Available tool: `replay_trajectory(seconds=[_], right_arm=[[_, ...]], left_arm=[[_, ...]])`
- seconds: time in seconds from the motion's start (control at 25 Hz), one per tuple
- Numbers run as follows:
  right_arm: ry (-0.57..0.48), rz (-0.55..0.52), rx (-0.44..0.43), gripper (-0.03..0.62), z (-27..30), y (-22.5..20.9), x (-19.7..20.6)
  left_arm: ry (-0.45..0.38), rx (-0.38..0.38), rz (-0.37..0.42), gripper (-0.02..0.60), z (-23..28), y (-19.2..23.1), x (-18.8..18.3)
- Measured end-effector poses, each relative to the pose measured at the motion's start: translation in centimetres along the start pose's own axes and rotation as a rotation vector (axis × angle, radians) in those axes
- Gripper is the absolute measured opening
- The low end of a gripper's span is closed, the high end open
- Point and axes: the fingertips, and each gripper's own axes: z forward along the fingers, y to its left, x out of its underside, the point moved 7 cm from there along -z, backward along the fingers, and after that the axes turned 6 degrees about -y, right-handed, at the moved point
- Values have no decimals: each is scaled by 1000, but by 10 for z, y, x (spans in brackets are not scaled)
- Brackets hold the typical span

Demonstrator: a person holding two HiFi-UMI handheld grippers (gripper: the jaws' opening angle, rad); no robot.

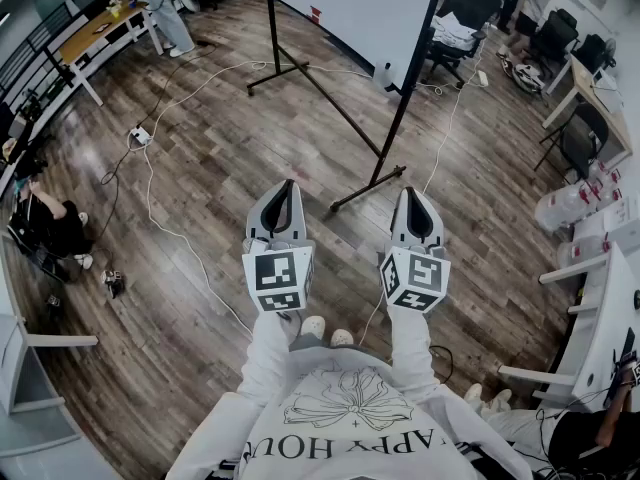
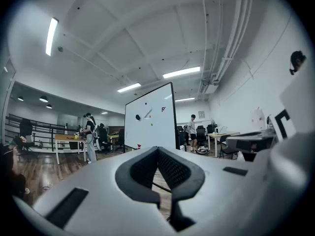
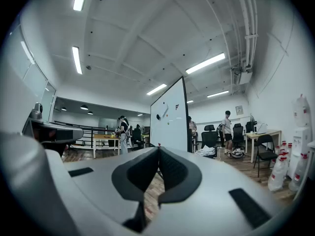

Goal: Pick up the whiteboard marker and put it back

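A white whiteboard (image 1: 350,8) on a black stand is some way ahead on the wooden floor. In the left gripper view a thin slanted marker (image 2: 147,113) sits on the whiteboard (image 2: 150,127) next to a black round piece (image 2: 138,117). The right gripper view shows the same marker (image 3: 165,112) on the board. My left gripper (image 1: 287,183) and right gripper (image 1: 413,192) are held side by side at waist height, level, pointing at the board and far from it. Both are shut with nothing between the jaws, which also shows in the left gripper (image 2: 157,149) and right gripper (image 3: 158,149) views.
The stand's black legs (image 1: 330,98) and white cables (image 1: 170,228) cross the floor ahead. One person stands at a desk (image 1: 165,3) at the far left and another sits on the floor (image 1: 45,228). Office chairs (image 1: 560,38), bottles (image 1: 580,203) and white desks line the right.
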Motion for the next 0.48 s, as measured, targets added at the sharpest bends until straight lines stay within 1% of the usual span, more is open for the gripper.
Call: replay_trajectory(seconds=[0.48], right_arm=[[5, 2, 4, 3, 16, 10, 4]], left_arm=[[11, -1, -8, 5, 10, 17, 6]])
